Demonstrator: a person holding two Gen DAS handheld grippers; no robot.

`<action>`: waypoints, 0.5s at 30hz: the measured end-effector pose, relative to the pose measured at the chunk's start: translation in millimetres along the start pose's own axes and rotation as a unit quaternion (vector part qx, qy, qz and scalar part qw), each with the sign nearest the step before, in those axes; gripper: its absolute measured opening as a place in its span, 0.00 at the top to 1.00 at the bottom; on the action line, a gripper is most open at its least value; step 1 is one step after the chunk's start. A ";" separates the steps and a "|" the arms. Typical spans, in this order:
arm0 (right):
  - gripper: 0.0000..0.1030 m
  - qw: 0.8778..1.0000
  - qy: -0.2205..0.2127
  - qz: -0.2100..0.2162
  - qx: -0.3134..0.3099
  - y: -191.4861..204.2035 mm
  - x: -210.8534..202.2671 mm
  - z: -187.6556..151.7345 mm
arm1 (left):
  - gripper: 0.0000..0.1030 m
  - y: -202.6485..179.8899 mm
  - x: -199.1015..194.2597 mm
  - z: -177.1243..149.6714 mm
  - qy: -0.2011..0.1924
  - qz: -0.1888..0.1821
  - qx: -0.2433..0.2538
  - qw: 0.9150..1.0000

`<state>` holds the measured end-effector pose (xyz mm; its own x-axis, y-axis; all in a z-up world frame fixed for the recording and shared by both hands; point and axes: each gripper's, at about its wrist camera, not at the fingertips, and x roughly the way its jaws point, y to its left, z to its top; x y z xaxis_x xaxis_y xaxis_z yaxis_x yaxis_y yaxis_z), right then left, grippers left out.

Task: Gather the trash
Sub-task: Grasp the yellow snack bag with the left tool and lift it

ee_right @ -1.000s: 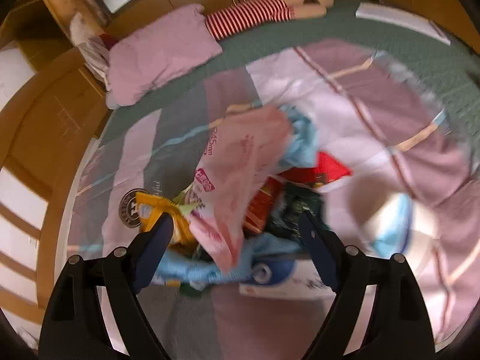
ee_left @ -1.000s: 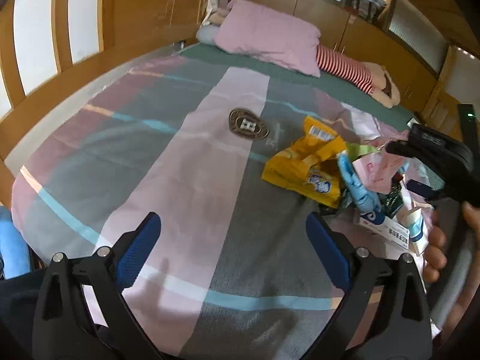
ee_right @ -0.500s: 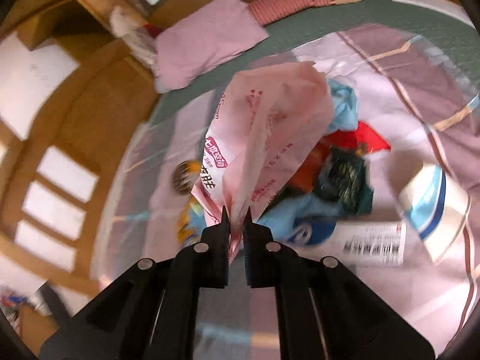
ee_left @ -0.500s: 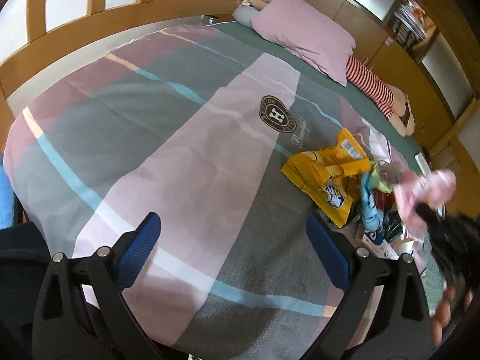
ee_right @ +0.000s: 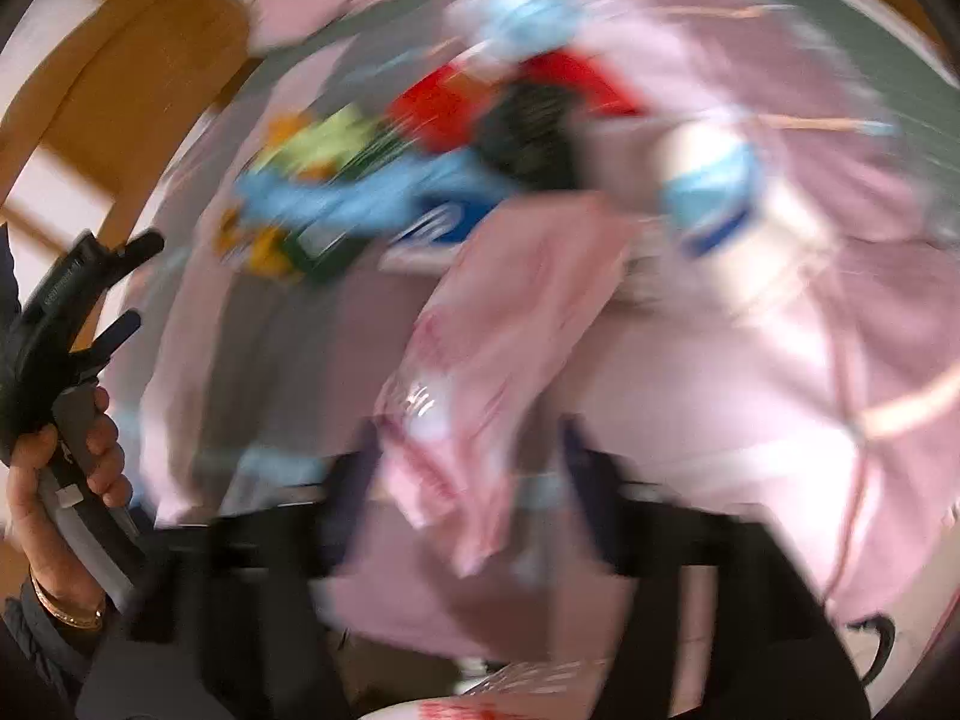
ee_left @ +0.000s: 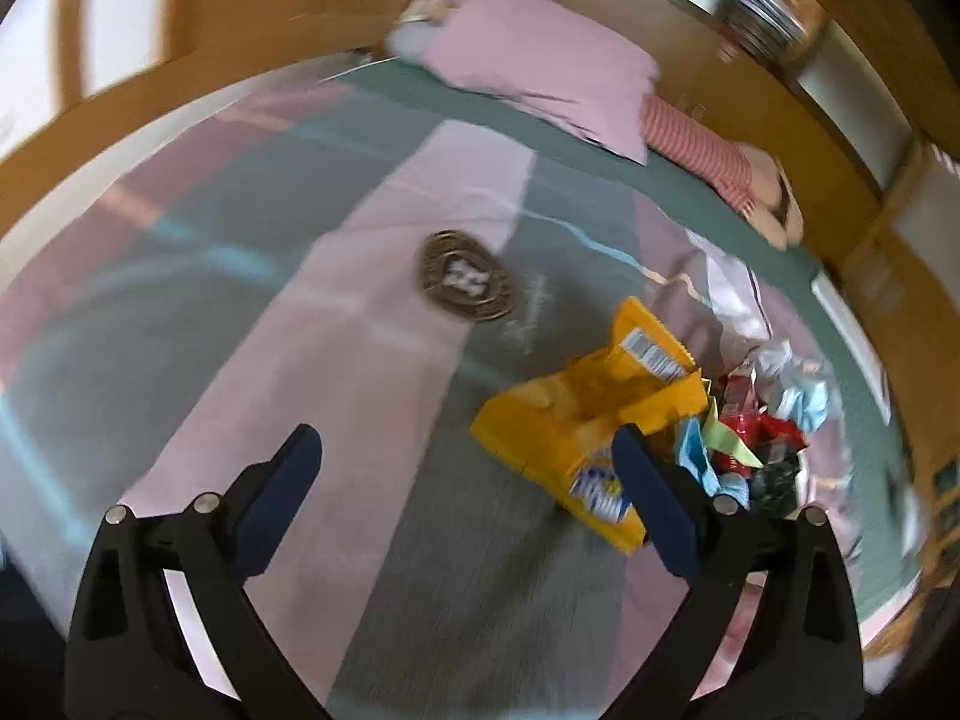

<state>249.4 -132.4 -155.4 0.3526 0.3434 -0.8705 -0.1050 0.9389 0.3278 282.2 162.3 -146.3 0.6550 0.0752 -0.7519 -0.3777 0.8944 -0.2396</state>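
Collecting trash from bed (ee_left: 372, 432); judged step: bring next piece into pink plastic bag (ee_right: 498, 348). Left gripper (ee_left: 462, 474) released, fingers spread, nothing between; yellow snack wrapper (ee_left: 576, 420) just ahead, touching line of its right finger. Rest of trash pile (ee_left: 762, 432) ahead, to right. Right gripper (ee_right: 468, 468) blurred; bag hangs between fingers, grip cannot tell. Advice: pinch flat wrapper edge, lift slowly, keep bag mouth open and near.

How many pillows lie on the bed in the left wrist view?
1: a pink pillow at the bed's far end, beside a striped plush toy. Others may be hidden beyond the frame.
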 end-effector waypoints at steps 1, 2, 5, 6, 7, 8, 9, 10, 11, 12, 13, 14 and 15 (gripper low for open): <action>0.27 1.000 -0.008 0.002 0.013 -4.6 -3.8 -1.1 | 0.06 -6.1 8.6 1.2 0.004 0.002 0.015 1.000; 0.27 1.000 -0.012 0.001 0.020 -7.7 -5.8 -1.5 | 0.06 -11.3 14.7 1.6 0.008 0.003 0.027 1.000; 0.27 0.999 -0.020 -0.016 0.030 -12.2 -9.2 -1.1 | 0.06 -27.3 34.7 3.7 0.019 0.008 0.068 0.997; 0.27 0.999 -0.020 -0.020 0.031 -11.2 -9.6 -0.4 | 0.06 -30.2 39.3 4.8 0.018 0.015 0.077 0.997; 0.27 0.999 -0.022 -0.022 0.031 -7.9 -10.8 -2.1 | 0.06 -31.2 43.3 6.0 0.021 0.016 0.081 0.996; 0.27 0.999 -0.023 -0.022 0.030 -5.8 -9.0 -1.6 | 0.07 -31.3 46.4 6.2 0.026 0.007 0.081 0.996; 0.27 0.999 -0.022 -0.020 0.029 -2.5 -6.7 -0.8 | 0.12 -30.9 50.8 5.0 0.039 -0.011 0.078 0.996; 0.27 0.999 -0.022 -0.021 0.029 -1.3 -0.9 3.0 | 0.22 -30.6 54.9 2.9 0.056 -0.026 0.076 0.995; 0.27 0.999 -0.023 -0.025 0.030 3.5 1.3 4.4 | 0.26 -30.2 57.3 1.0 0.069 -0.034 0.074 0.994; 0.27 0.999 -0.025 -0.028 0.032 7.5 2.0 4.8 | 0.30 -28.6 57.9 0.0 0.073 -0.042 0.071 0.994; 0.27 0.999 -0.026 -0.029 0.034 4.0 3.3 5.9 | 0.33 -27.6 56.5 -0.2 0.071 -0.050 0.069 0.994; 0.27 0.999 -0.027 -0.029 0.037 6.8 5.1 6.4 | 0.37 -27.8 55.5 -0.4 0.067 -0.052 0.070 0.994; 0.27 0.998 -0.026 -0.029 0.041 9.2 8.0 7.3 | 0.51 -27.4 53.3 -0.1 0.061 -0.056 0.074 0.994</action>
<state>258.1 -121.2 -156.6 0.4036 0.2856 -0.8692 -0.0073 0.9510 0.3091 327.4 141.8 -179.8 0.5993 -0.0746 -0.7970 -0.2008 0.9498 -0.2399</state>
